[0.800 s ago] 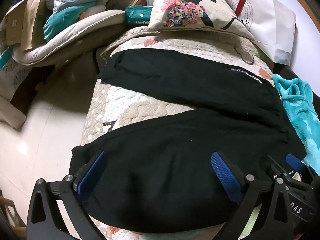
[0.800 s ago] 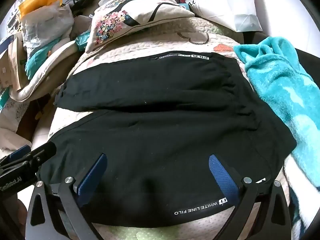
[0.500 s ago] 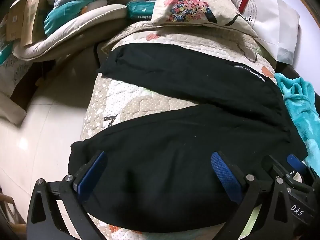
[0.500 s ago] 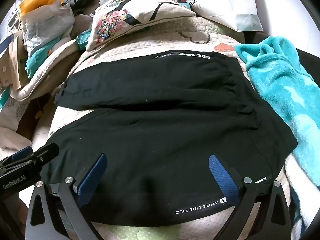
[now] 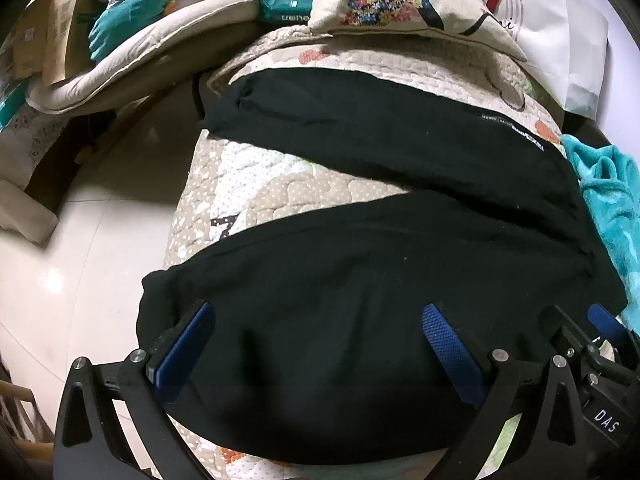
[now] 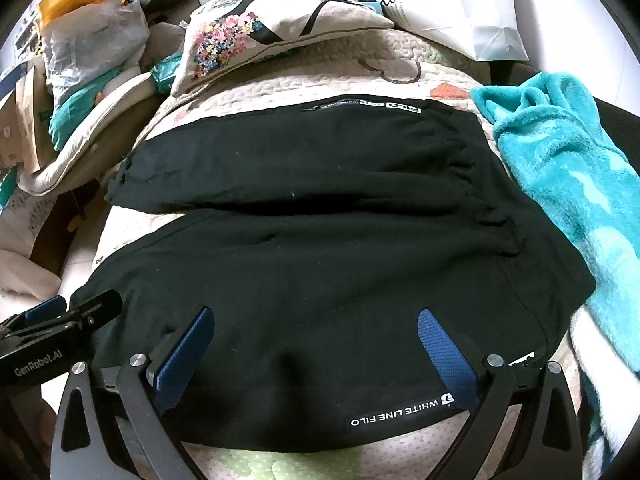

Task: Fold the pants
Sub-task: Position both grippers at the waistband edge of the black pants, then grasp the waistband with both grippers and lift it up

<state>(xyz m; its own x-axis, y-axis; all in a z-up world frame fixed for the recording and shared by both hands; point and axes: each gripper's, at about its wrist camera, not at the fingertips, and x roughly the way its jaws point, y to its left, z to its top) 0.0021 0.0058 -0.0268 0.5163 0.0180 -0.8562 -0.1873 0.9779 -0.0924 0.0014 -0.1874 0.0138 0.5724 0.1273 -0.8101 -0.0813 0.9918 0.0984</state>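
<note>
Over the near leg of the black pants (image 5: pixel 360 320), both tongs (image 5: pixel 320 344) (image 6: pixel 316 344) are held spread, nothing pinched; since a second ago they have been eased slightly forward toward 12 o'clock, so no fold is begun.

The left gripper (image 5: pixel 316 338) has a black triangulated frame, silver pivot screws and textured blue pads (image 5: pixel 448 344). The right gripper (image 6: pixel 314 340) is built alike; beside it the left unit's black body reads "GenRobot.AI", and in the left view the right one's shows "DAS".
</note>
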